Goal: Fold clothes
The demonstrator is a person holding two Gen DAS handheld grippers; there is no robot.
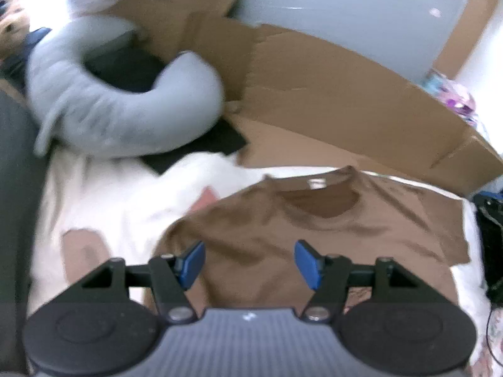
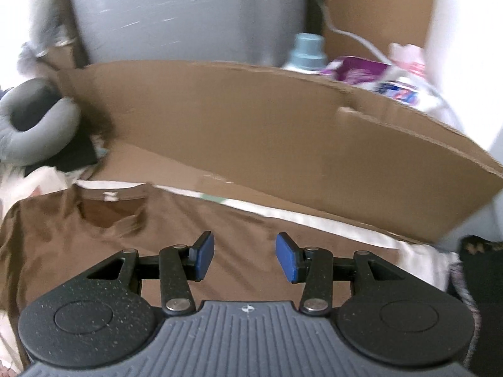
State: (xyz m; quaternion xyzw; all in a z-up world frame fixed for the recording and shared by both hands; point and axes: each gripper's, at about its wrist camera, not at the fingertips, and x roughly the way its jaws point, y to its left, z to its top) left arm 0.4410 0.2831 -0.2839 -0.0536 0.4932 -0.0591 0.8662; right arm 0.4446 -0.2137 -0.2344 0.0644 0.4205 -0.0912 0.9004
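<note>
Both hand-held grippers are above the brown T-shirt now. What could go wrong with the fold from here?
1. The brown T-shirt lies on white cloth; a pinch may catch both layers.
2. The left hand-held gripper and right hand-held gripper are open and hold nothing, so uneven grasps may skew the fold.
3. The cardboard wall stands close behind the collar.

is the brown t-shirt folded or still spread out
Spread out: the brown t-shirt lies flat, neckline and label showing, a sleeve out to the side.
</note>
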